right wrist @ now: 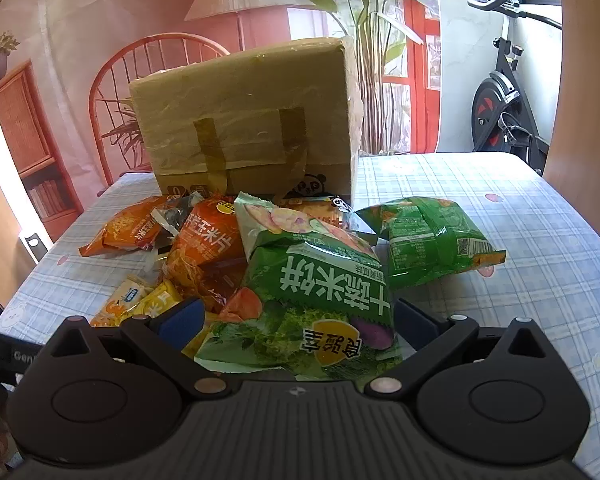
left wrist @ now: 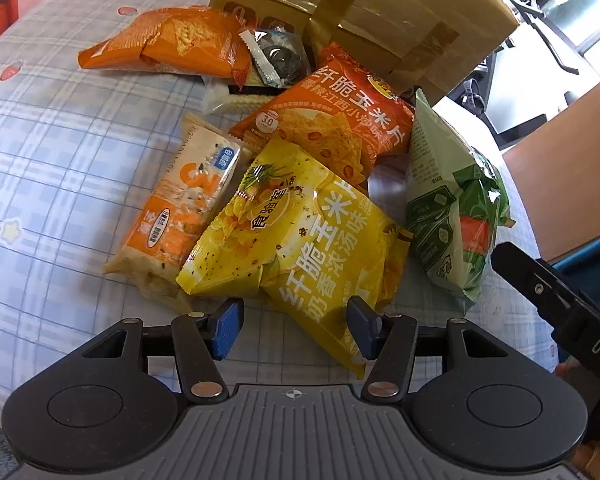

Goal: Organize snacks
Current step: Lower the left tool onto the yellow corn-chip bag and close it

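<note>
A heap of snack packs lies on the checked tablecloth (left wrist: 60, 152) in front of a taped cardboard box (left wrist: 380, 12). My left gripper (left wrist: 296, 326) is open, its blue pads either side of the near corner of a yellow corn-chip pack (left wrist: 300, 232). An orange-and-cream cracker pack (left wrist: 188, 208) lies left of it, an orange corn-chip pack (left wrist: 332, 124) behind. My right gripper (right wrist: 300, 320) stands wide around the near end of a green rice-cracker pack (right wrist: 320, 296), which fills the gap; the right finger is mostly hidden. That pack shows at right in the left wrist view (left wrist: 456, 216).
A second green pack (right wrist: 432, 236) lies right of the heap. More orange packs (right wrist: 128, 228) and a small dark cookie pack (left wrist: 276, 56) lie near the box (right wrist: 244, 120). A red chair (right wrist: 112, 92) stands behind the table; an exercise bike (right wrist: 500, 96) stands far right.
</note>
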`<state>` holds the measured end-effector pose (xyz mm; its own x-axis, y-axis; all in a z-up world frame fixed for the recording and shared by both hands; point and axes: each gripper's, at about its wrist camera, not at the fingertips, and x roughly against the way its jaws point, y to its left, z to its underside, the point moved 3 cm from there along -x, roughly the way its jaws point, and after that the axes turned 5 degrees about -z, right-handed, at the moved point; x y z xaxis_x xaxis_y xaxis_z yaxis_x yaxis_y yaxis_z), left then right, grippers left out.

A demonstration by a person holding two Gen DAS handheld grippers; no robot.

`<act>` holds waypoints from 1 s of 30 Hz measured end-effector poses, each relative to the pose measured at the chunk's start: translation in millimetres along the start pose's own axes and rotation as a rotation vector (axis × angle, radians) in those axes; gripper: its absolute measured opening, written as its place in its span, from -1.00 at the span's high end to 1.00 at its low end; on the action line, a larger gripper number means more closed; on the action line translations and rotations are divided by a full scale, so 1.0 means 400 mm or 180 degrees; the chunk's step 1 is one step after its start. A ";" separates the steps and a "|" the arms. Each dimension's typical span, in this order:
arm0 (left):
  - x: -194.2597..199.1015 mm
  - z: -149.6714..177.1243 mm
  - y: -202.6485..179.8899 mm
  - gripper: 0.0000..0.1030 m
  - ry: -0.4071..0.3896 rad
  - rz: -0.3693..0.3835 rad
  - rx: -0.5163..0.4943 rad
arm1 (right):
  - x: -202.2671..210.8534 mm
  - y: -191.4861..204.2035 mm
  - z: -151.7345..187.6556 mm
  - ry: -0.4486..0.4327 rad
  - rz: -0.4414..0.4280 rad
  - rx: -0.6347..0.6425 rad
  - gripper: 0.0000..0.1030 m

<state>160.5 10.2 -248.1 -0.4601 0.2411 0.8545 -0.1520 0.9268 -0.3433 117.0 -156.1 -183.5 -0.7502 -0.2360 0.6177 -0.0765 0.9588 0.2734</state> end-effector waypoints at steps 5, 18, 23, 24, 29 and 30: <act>-0.002 -0.007 0.016 -0.15 -0.0009 0.0025 0.0072 | -0.002 -0.006 0.002 0.0013 0.0009 -0.0016 -0.99; 0.038 -0.075 0.102 -0.17 -0.0222 -0.0140 0.0271 | -0.030 -0.034 -0.007 0.0033 0.0086 -0.0058 -0.99; 0.046 -0.096 0.133 -0.21 -0.0304 -0.0211 0.0301 | -0.056 -0.037 -0.018 0.0052 0.0086 -0.0022 -0.99; 0.046 -0.099 0.136 -0.21 -0.0310 -0.0215 0.0300 | -0.060 -0.038 -0.018 0.0053 0.0067 -0.0025 -0.99; 0.040 -0.115 0.154 -0.22 -0.0355 -0.0244 0.0264 | -0.077 -0.051 -0.017 0.0096 0.0104 -0.0069 -0.99; 0.038 -0.119 0.158 -0.22 -0.0366 -0.0252 0.0262 | -0.080 -0.054 -0.017 0.0099 0.0105 -0.0090 -0.99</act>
<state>185.5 85.9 -238.3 -0.5401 0.1292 0.8316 -0.2609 0.9138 -0.3114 146.9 -170.3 -204.1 -0.7311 -0.2097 0.6492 -0.0331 0.9614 0.2732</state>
